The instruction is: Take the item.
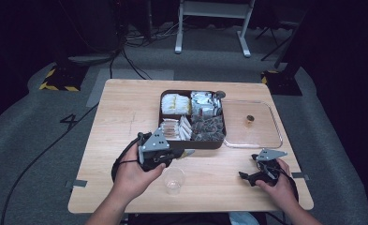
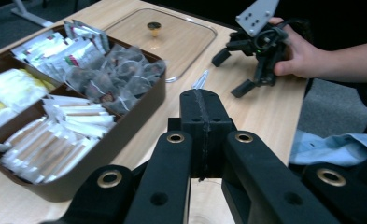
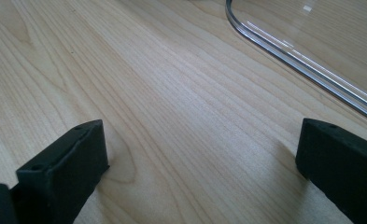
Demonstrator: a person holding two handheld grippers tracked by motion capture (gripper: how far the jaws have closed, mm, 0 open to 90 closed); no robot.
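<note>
Nearest the person, an empty clear cup stands upright on the tabletop, between the two forearms.

Just beyond the cup and slightly left, the left gripper hangs over the near wall of the box. Its jaws are pressed together on a thin pale sachet, which sticks out past the tips towards the right. In the left gripper view the sachet appears edge-on at the closed tips.

At near right, the right gripper rests on the tabletop with its jaws spread wide and nothing between them, close to the near edge of the clear lid.

Farther back, the box is divided into compartments filled with sachets, sticks and tea bags. The lid lies flat just right of the box, knob up.

Step in hand, as judged: transfer of a picked sachet from the box to the cup. The sachet is clear of the compartments but not yet over the cup.

Next move calls for:
1. Bringing the left gripper nearer until the sachet is above the cup mouth.
2. Lowering the sachet's free end inside the rim before parting the jaws, because the light cup could tip if struck.
</note>
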